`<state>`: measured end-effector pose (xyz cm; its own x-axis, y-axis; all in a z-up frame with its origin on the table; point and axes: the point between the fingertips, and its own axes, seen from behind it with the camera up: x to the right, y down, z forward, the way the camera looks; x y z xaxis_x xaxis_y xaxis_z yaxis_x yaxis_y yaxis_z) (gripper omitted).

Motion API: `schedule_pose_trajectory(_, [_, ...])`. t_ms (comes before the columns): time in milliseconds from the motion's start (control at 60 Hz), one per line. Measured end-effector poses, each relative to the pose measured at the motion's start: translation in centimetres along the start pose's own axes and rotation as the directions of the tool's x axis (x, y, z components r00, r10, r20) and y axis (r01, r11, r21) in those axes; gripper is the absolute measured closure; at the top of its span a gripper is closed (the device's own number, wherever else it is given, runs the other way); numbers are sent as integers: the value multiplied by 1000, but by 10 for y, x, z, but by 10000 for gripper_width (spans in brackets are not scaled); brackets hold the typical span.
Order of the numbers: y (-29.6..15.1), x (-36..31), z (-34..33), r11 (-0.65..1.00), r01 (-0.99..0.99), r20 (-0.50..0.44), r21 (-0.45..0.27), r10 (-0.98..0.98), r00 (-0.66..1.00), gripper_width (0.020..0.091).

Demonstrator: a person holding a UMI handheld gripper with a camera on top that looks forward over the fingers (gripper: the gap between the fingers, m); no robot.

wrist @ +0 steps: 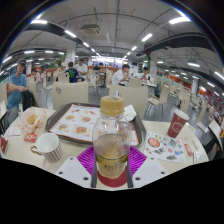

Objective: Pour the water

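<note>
While a wide canteen hall with rows of ceiling lights and people seated at far tables fills the background, the nearest thing of size is the pale table (190,165) on which everything in front stands. On it, beyond the fingers, lies a dark tray (60,110) lined with a printed paper sheet. Left of the tray, near the table's edge, there is a small heap of crumpled wrappers (32,122), and nearer the gripper stands a white mug (47,147) with its handle turned toward the bottle. On the other side, a patterned round plate (163,148) lies just beside the right finger, and beyond it a red paper cup (177,125) stands upright. The task's thing, a clear plastic bottle (111,140) with a yellow cap and pale liquid filling its lower part, stands upright in the middle, directly between the fingers and in front of the tray. The gripper (112,166) holds it: both magenta pads (87,160) press against the bottle's lower body, one at either side, with no gap visible between pad and plastic.
</note>
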<state>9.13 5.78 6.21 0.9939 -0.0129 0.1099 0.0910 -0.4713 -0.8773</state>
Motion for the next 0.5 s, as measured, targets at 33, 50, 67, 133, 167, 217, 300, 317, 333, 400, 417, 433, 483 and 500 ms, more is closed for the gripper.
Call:
schedule_pose_trajectory(33, [11, -3, 5, 1000, -23, 2, -10, 23, 1000, 705])
schedule_pose_trajectory(50, [16, -2, 7, 999, -32, 2, -16, 32, 999, 708])
schedule_pose_trajectory(67, [21, 0, 8, 999, -40, 1, -24, 40, 999, 706])
schedule_pose_trajectory(133, [25, 4, 7, 998, -57, 2, 3, 57, 998, 693])
schedule_pose_trajectory(167, [24, 4, 6, 997, -73, 9, 21, 73, 997, 683])
schedule_pose_trajectory(217, [25, 4, 5, 995, -91, 13, 28, 90, 996, 665])
schedule_pose_trajectory(300, [25, 4, 4, 995, -101, 22, 29, 100, 995, 619])
schedule_pose_trajectory(317, [25, 5, 4, 995, -101, 23, 25, 100, 995, 605])
schedule_pose_trajectory(333, [26, 5, 4, 995, -100, 22, 17, 100, 995, 592])
schedule_pose_trajectory(400, [32, 7, 1, 994, -103, 12, -24, 103, 995, 418])
schedule_pose_trajectory(417, [32, 7, -2, 994, -105, 10, -29, 105, 994, 336])
schedule_pose_trajectory(433, [32, 7, -5, 994, -105, 8, -35, 106, 994, 262])
schedule_pose_trajectory(483, [35, 7, -17, 992, -106, 4, -66, 107, 994, 288])
schedule_pose_trajectory(500, [35, 8, -22, 991, -106, 0, -76, 107, 994, 283])
